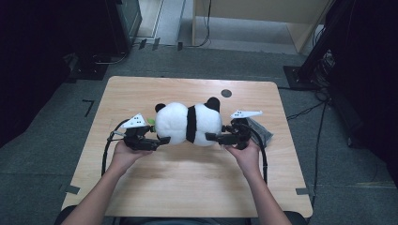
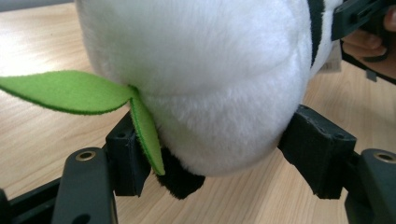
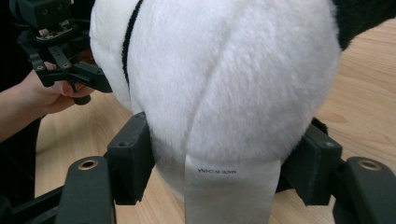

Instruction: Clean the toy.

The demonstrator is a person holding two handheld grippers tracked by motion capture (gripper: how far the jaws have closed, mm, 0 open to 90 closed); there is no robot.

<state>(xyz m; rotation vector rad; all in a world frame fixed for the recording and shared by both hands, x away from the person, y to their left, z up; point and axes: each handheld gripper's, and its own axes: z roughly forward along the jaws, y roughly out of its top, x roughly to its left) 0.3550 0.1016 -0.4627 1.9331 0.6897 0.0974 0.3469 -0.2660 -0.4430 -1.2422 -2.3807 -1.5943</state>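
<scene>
Toy panda [image 1: 187, 123] on counter [image 1: 187, 187]: left hand-held gripper [image 1: 162, 140] and right hand-held gripper [image 1: 210, 137] each pinch an end; panda's face hidden.

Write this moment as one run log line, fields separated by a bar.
object: plush panda on table | left gripper: jaws around head end, beside green leaf | right gripper: jaws around rear end, at tag

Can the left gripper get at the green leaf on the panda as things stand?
Probably yes. The green leaf sticks out beside the left gripper, one tip draped over its pad, nothing covering it. But the jaws flank the panda plush, so it would have to back off first.
</scene>
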